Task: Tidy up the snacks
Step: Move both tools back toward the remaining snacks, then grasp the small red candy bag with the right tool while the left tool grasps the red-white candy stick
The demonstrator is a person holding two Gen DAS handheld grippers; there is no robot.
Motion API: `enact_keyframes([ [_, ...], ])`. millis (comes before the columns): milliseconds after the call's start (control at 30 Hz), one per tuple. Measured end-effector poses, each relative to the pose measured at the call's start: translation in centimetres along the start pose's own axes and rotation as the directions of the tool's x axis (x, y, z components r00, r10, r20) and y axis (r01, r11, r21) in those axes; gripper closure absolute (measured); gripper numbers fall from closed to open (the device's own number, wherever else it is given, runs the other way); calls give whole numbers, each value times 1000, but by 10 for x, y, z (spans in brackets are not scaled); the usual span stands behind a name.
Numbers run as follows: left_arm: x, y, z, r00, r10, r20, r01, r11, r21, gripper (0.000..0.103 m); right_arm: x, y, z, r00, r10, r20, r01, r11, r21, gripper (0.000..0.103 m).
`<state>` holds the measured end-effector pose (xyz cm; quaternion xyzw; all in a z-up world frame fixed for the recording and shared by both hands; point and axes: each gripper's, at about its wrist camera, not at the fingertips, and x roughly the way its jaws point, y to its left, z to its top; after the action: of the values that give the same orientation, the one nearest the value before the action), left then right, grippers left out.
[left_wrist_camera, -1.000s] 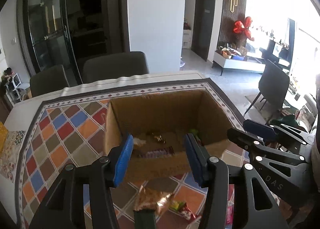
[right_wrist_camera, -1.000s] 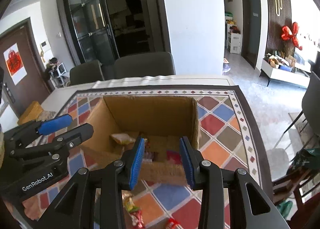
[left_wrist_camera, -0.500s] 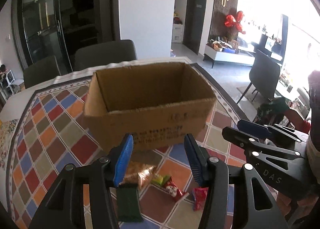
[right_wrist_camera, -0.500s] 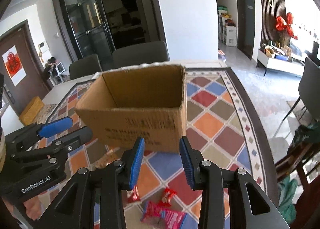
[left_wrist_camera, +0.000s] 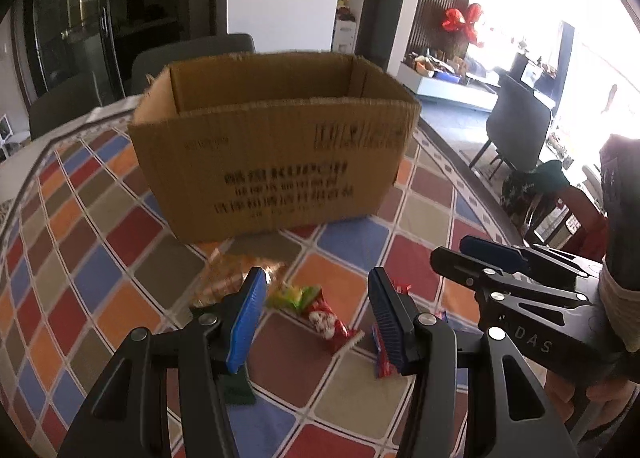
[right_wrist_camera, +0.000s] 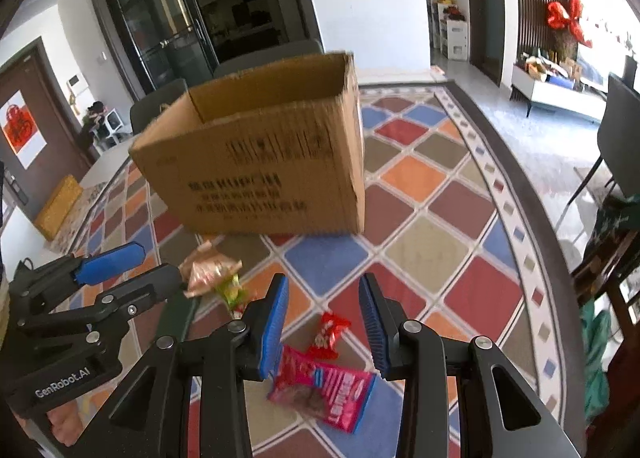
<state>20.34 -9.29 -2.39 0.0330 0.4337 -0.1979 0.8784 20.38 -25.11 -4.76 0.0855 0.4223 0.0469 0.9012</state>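
Observation:
An open cardboard box stands on the checked tablecloth; its inside is hidden from here. In front of it lie loose snacks: a golden packet, a green-yellow candy, a red-white candy, a dark green packet, a small red candy and a pink packet. My left gripper hangs open above the candies, holding nothing. My right gripper is open over the small red candy and pink packet, to the right of the left one.
The tablecloth has a dark border near the table's right edge. Dark chairs stand behind the table and another to the right on the floor. A yellow object lies at the far left.
Both grippers have sunk and drawn back from above the box. Its inside, seen earlier with snacks in it, is now hidden behind the front wall. The loose snacks look nearer.

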Motion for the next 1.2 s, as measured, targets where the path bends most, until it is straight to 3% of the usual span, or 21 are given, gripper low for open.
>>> enact_keyframes([
  [533, 44, 10, -29, 992, -65, -107, 58, 996, -68, 56, 38, -2, -36, 994, 16, -106, -13, 1000, 27, 65],
  [1067, 79, 10, -34, 981, -100, -168, 85, 992, -90, 64, 56, -4, -39, 990, 30, -135, -24, 999, 41, 66],
  [1200, 85, 8, -35, 978, -100, -182, 85, 992, -92, 67, 60, -6, -38, 989, 30, -142, -24, 999, 43, 70],
])
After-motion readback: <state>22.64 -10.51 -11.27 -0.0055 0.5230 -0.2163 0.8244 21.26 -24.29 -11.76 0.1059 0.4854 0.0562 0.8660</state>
